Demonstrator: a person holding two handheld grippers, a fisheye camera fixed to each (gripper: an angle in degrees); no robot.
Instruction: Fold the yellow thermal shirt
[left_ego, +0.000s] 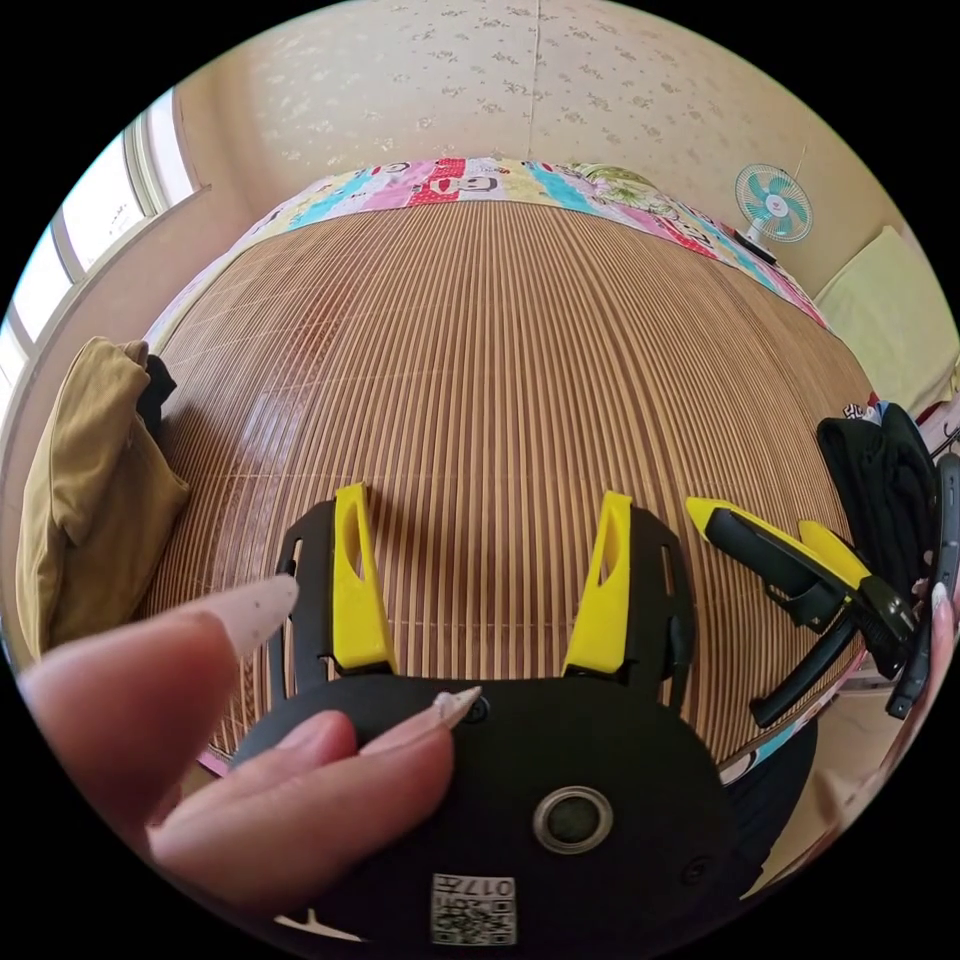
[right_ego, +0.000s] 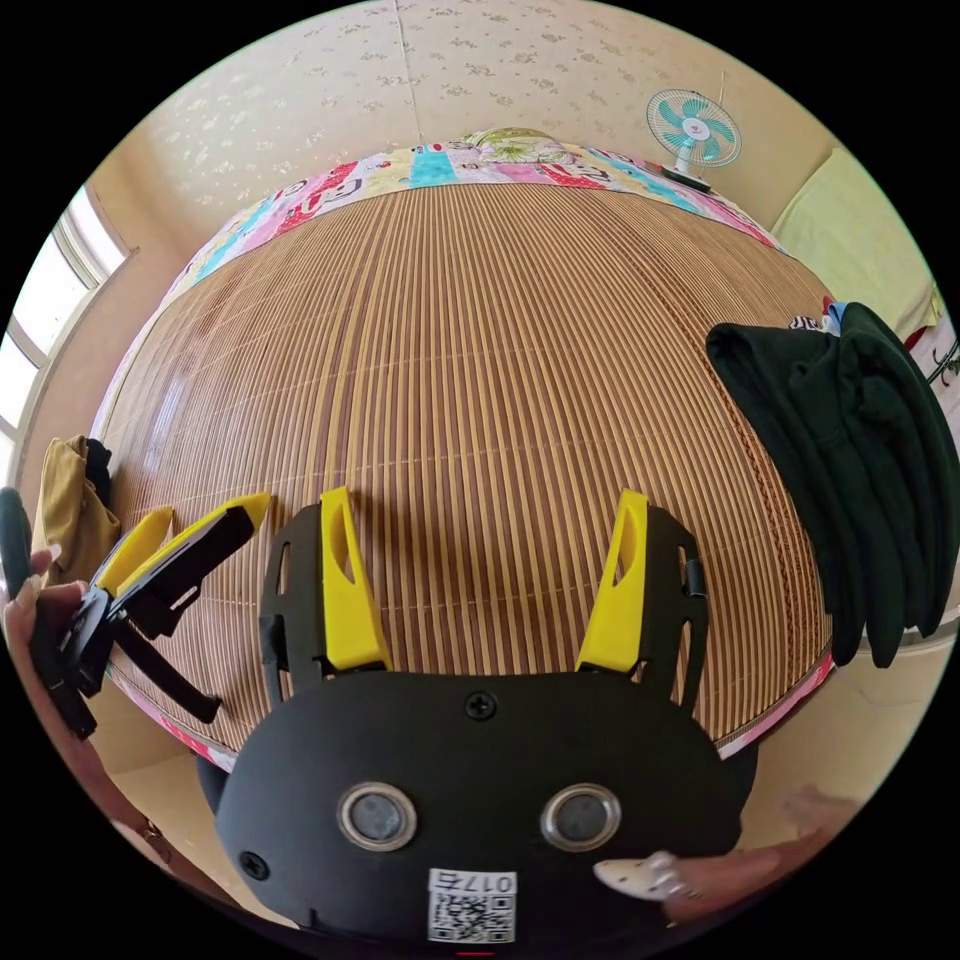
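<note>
My left gripper (left_ego: 480, 580) and right gripper (right_ego: 480, 580) both hang released over the bamboo mat (left_ego: 500, 360); the yellow shirt (left_ego: 85, 490) lies folded at its left edge.

In the left gripper view I am seeing blurred fingers (left_ego: 200, 740) covering part of my left gripper's body. Left of the bamboo mat (left_ego: 500, 380), the yellow shirt (left_ego: 85, 490) is hiding a dark cloth behind it. Right of the mat, the dark garment (right_ego: 860, 450) is covering something printed.
</note>
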